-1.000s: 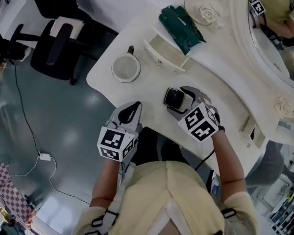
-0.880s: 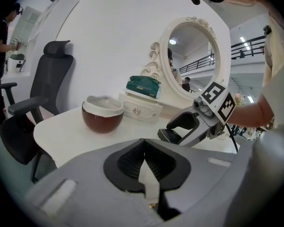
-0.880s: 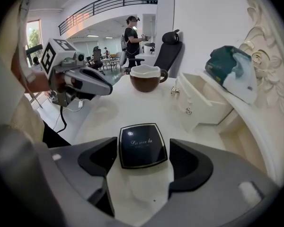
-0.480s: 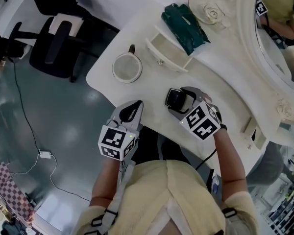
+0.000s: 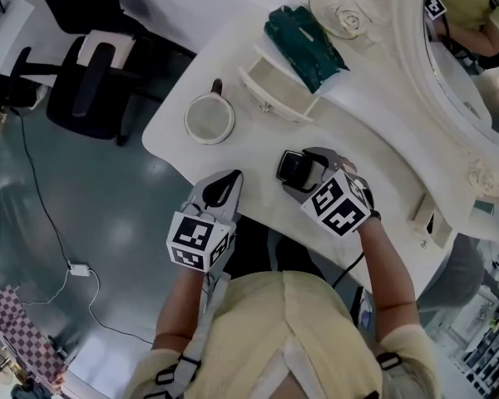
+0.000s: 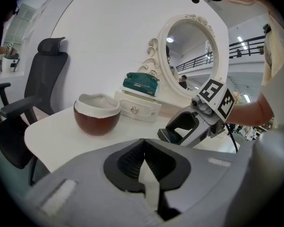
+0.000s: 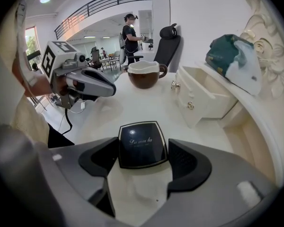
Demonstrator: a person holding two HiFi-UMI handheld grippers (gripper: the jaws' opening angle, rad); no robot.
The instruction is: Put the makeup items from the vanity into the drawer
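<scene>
A black square compact (image 5: pixel 293 166) sits between the fingers of my right gripper (image 5: pixel 304 173), which is shut on it just above the white vanity top (image 5: pixel 374 131). In the right gripper view the compact (image 7: pixel 142 144) fills the gap of the right gripper (image 7: pixel 142 151), lid up. The open white drawer (image 5: pixel 270 81) stands beyond it and looks empty inside. My left gripper (image 5: pixel 224 183) is at the vanity's front edge, shut with nothing in it; its pads meet in the left gripper view (image 6: pixel 144 151).
A brown bowl with a white rim (image 5: pixel 209 119) stands left of the drawer. A teal pouch (image 5: pixel 303 44) lies on the drawer box. The oval mirror (image 5: pixel 474 73) fills the right side. A black office chair (image 5: pixel 96 73) is on the floor at the left.
Nothing has visibly moved on the vanity; only the head camera has shifted slightly. Both grippers hold their places.
</scene>
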